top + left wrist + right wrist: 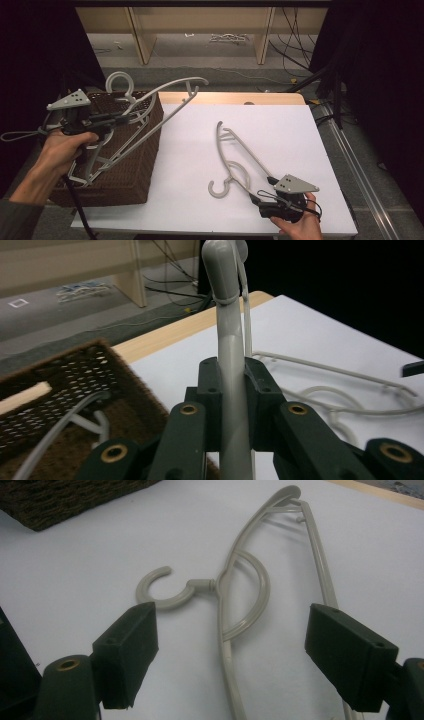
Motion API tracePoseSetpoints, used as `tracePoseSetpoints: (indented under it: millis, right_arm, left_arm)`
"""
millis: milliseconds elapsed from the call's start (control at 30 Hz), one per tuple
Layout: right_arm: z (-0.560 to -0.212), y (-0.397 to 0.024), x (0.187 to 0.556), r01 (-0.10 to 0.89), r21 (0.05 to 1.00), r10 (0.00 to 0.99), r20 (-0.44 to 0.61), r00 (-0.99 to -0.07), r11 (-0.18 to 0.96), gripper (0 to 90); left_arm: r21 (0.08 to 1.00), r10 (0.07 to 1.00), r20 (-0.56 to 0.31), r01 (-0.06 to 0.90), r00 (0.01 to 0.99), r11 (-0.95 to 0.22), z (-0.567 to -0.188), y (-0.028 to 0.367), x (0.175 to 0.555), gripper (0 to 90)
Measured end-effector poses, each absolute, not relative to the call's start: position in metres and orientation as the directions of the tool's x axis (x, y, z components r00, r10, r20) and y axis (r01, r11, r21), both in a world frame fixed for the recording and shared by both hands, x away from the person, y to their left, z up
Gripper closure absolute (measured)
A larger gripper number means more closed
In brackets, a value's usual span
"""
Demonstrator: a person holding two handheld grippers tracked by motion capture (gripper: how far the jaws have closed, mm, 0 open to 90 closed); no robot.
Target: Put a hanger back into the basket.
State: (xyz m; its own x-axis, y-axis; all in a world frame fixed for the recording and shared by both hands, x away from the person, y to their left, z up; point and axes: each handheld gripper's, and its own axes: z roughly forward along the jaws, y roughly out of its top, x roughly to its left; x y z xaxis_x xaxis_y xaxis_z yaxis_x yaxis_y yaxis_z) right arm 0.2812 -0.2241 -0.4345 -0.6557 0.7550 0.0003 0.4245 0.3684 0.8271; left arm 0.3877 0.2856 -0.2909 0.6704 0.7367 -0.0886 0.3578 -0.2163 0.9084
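Closest to the person, the right gripper (pixel 270 192) sits low on the white table top (pixel 280 130), jaws spread wide, with the near end of a flat-lying grey plastic clothes hanger (pixel 235 605) between them, untouched. Its hook curls toward the left side. Further over, the left gripper (pixel 117 119) has its jaws clamped on a second grey plastic hanger (pixel 231 385), held up over the dark brown woven wicker basket (pixel 142 160) at the table's left edge. More hanger parts show inside the basket. Beyond it all are a wooden shelf frame (pixel 140 35) and floor cables (pixel 295 45).
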Motion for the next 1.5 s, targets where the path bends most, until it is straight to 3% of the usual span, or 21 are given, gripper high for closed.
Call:
tracePoseSetpoints:
  millis: [733,1500]
  right_arm:
    - [-0.437,-0.222,0.283,0.429,0.822,0.751,0.002,-0.66,0.375,22.4]
    - [-0.438,-0.223,0.283,0.431,0.819,0.75,0.001,-0.662,0.379,22.5]
  left_arm:
    - [0.914,0.798,0.011,0.318,0.603,-0.252,-0.323,0.359,0.404,79.4]
    - [0.899,0.849,0.013,0.365,0.529,-0.242,-0.354,0.4,0.402,79.4]
